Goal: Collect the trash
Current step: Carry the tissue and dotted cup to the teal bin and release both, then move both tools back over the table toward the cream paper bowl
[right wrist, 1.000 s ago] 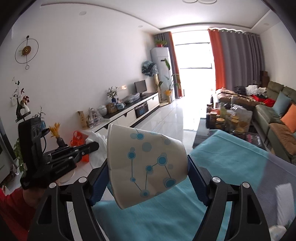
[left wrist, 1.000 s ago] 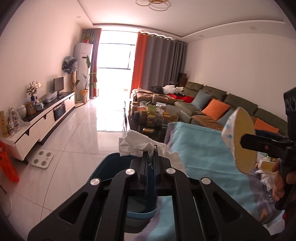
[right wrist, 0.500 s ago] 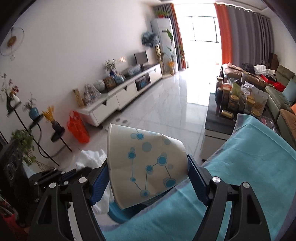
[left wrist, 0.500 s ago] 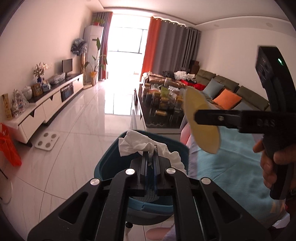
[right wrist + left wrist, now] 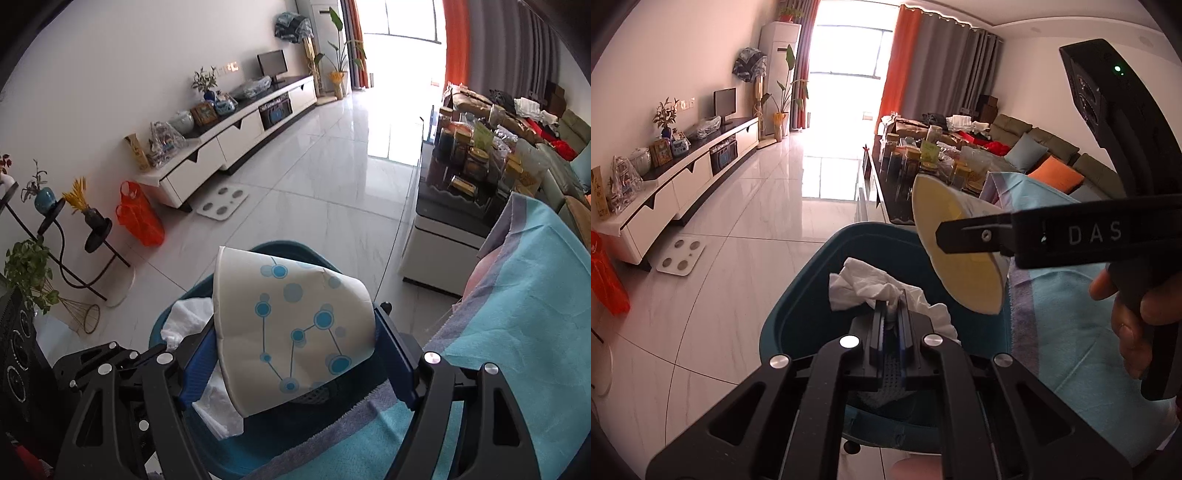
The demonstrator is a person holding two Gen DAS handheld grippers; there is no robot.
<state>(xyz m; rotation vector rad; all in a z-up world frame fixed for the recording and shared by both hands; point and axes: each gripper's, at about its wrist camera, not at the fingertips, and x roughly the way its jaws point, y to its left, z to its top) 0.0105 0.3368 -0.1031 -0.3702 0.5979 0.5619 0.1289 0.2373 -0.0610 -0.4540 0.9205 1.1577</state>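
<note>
"DAS" reads in pale letters along the right claw, clamped on a paper cup printed with blue dots. The left claw pinches a white tissue (crumpled). Both hang over the teal bin's rim, beside the teal-covered table; bare floor lies beyond.

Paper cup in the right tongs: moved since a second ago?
Yes. The paper cup, gripped in the right tongs, has come down off the blue cloth and now hangs over the bin.
</note>
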